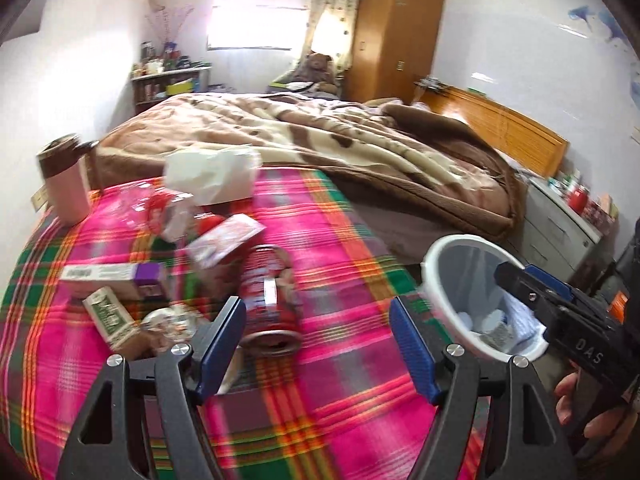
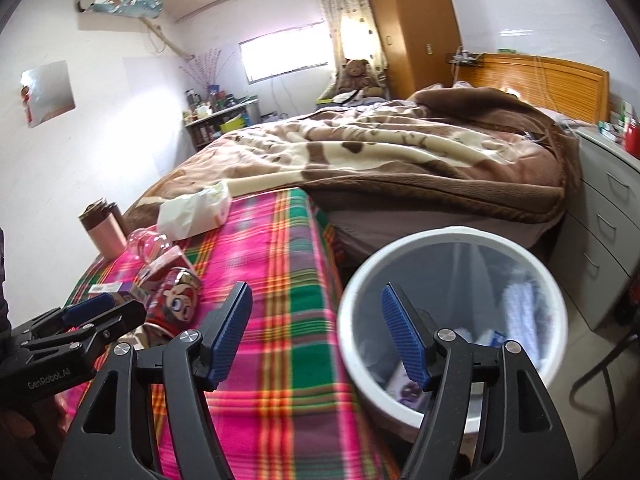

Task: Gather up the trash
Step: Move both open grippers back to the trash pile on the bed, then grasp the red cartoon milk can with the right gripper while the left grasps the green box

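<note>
— While both tongs gape empty, left tongs [image 1: 318, 336] over the table [image 1: 340, 248], right tongs [image 2: 316, 332] by the bin [image 2: 452, 240], how much is done?
— A few scraps lie in it. The red can [image 1: 270, 296], small boxes [image 1: 112, 276] and white tissue [image 1: 212, 176] remain at the table's left.

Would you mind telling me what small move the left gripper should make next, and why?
Probably ease the left gripper forward and slightly left, so its open, empty jaws straddle the red can lying on its side on the plaid cloth just ahead. It is the nearest piece of trash, and the white bin stands beside the table, with the right gripper open and empty over it.
</note>
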